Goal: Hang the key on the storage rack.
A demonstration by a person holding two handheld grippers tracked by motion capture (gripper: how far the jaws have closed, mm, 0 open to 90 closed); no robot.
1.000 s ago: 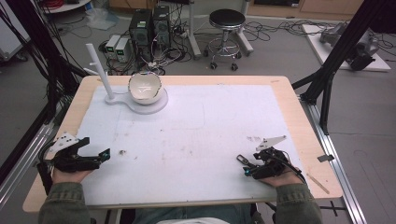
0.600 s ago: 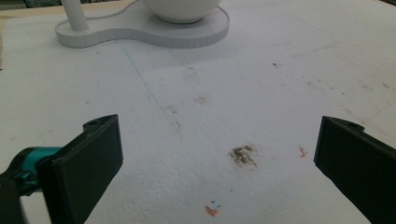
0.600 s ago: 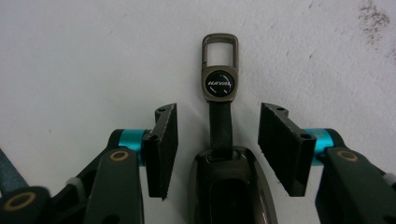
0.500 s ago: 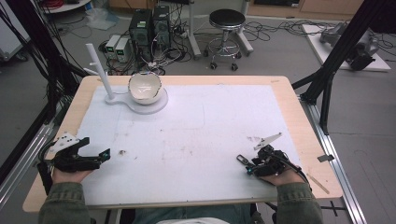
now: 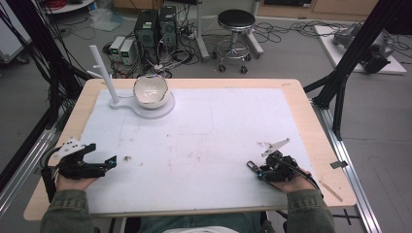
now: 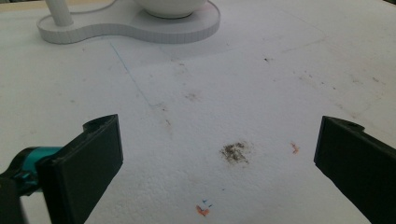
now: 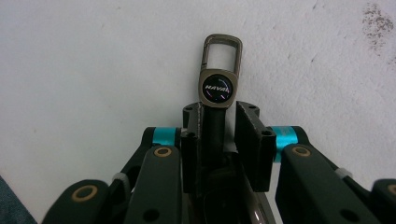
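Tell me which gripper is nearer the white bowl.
Left. The left gripper sits at the table's near-left edge, below the white bowl; the right gripper, closing around a key fob, is far across at near-right.

Right gripper (image 5: 262,170) around a key fob (image 5: 253,167); left gripper (image 5: 99,158) agape.

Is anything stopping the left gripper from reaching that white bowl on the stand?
Probably not: the left gripper is open and holds nothing, and bare white table lies between it and the bowl. It just sits far off.
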